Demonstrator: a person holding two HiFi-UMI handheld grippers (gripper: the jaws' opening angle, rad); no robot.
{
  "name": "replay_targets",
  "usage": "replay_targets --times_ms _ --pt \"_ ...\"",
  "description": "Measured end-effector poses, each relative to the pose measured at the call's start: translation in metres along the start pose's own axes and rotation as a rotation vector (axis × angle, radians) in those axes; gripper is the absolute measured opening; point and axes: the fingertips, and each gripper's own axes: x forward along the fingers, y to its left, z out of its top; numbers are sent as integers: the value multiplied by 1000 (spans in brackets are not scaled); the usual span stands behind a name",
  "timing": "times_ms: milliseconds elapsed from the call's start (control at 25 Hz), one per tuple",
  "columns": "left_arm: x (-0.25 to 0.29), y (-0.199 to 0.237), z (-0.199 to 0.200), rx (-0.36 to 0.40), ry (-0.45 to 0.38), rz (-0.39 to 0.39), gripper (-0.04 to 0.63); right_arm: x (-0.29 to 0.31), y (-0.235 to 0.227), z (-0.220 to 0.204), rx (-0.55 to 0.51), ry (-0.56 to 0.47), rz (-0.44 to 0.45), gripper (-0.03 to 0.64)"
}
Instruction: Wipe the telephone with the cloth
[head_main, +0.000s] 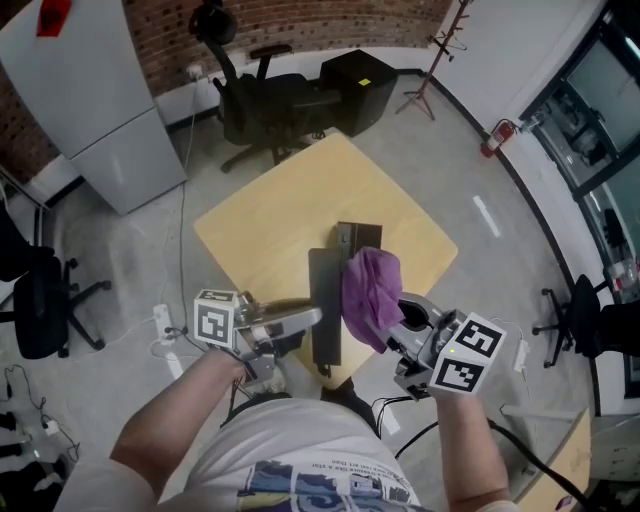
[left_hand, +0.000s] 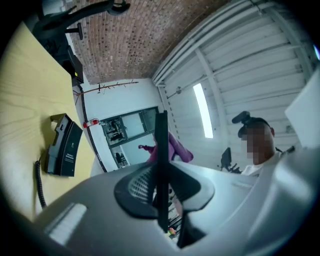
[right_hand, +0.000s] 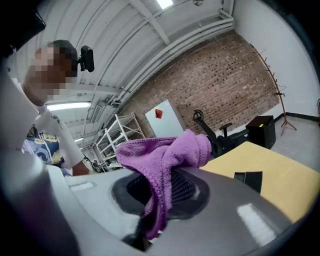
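The black telephone base (head_main: 357, 238) stands on the yellow table (head_main: 270, 220); in the left gripper view the base (left_hand: 65, 145) sits with its coiled cord (left_hand: 39, 182). My left gripper (head_main: 310, 320) is shut on a long flat black handset (head_main: 325, 300), held over the table's near part; it shows edge-on between the jaws (left_hand: 161, 150). My right gripper (head_main: 397, 322) is shut on a purple cloth (head_main: 370, 290), which hangs bunched just right of the handset. In the right gripper view the cloth (right_hand: 165, 150) drapes over the jaws, with the base (right_hand: 248, 180) beyond.
Black office chairs (head_main: 265, 100) and a black cabinet (head_main: 355, 85) stand beyond the table's far corner. A grey cabinet (head_main: 90, 100) is at the far left, another chair (head_main: 40, 300) left, a coat stand (head_main: 440, 50) and a fire extinguisher (head_main: 495, 135) right.
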Motion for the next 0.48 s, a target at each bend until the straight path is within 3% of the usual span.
replay_targets --times_ms 480 --pt "-2 -3 8 8 -6 -34 78 -11 13 -40 61 69 44 43"
